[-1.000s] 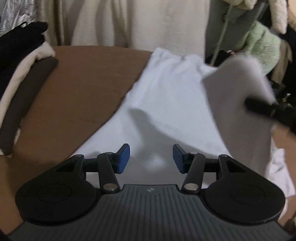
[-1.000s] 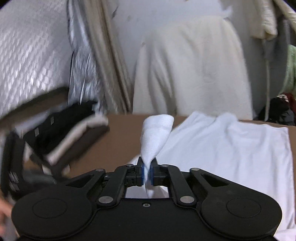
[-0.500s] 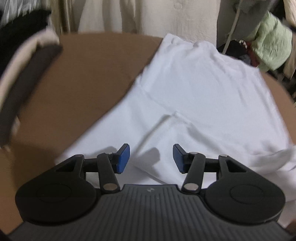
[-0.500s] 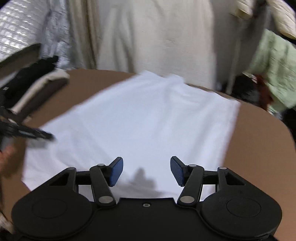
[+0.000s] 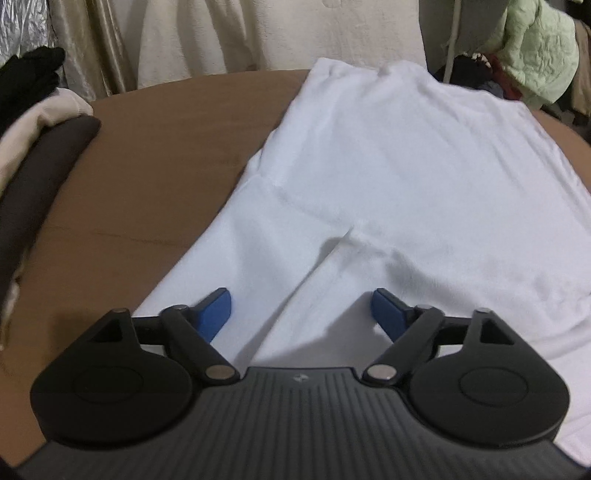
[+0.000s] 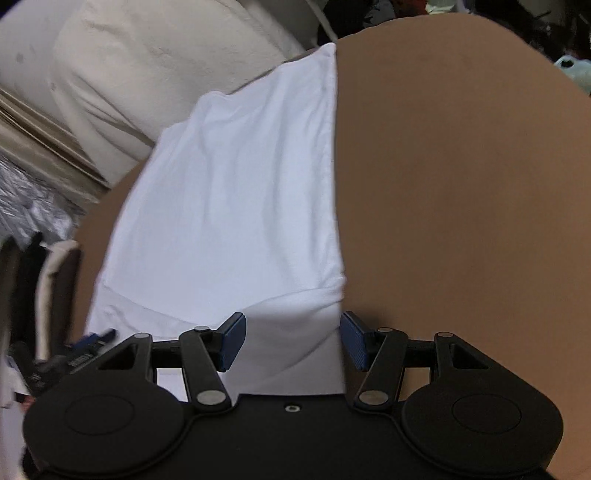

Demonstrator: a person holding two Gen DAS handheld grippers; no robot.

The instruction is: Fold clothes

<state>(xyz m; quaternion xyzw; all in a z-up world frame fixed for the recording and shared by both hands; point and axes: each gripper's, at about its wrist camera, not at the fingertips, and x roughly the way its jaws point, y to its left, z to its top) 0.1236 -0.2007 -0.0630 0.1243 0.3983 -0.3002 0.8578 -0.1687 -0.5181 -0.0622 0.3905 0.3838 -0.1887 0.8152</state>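
Observation:
A white garment (image 5: 388, 166) lies flat on the brown table (image 5: 166, 147), with a folded-over flap making a diagonal crease near its close edge. My left gripper (image 5: 299, 299) hovers low over that crease; its jaws are closing, the blue pads (image 5: 216, 308) still stand apart and press on nothing, with cloth beneath the gap. In the right wrist view the garment (image 6: 236, 203) runs away from me, and my right gripper (image 6: 291, 325) stands open over its near right corner. The cloth's edge lies just inside the right pad (image 6: 354, 343), not pinched.
Folded dark and cream clothes (image 5: 37, 155) are stacked at the table's left. A cream-draped chair back (image 5: 277, 33) stands behind the table, a pale green jacket (image 5: 535, 48) hangs at the far right. Bare brown table (image 6: 461, 184) spreads right of the garment.
My right gripper let go of the white fold, opened, and swung across to the garment's right edge while rolling. The lifted flap now lies flat. My left gripper sank closer to the cloth.

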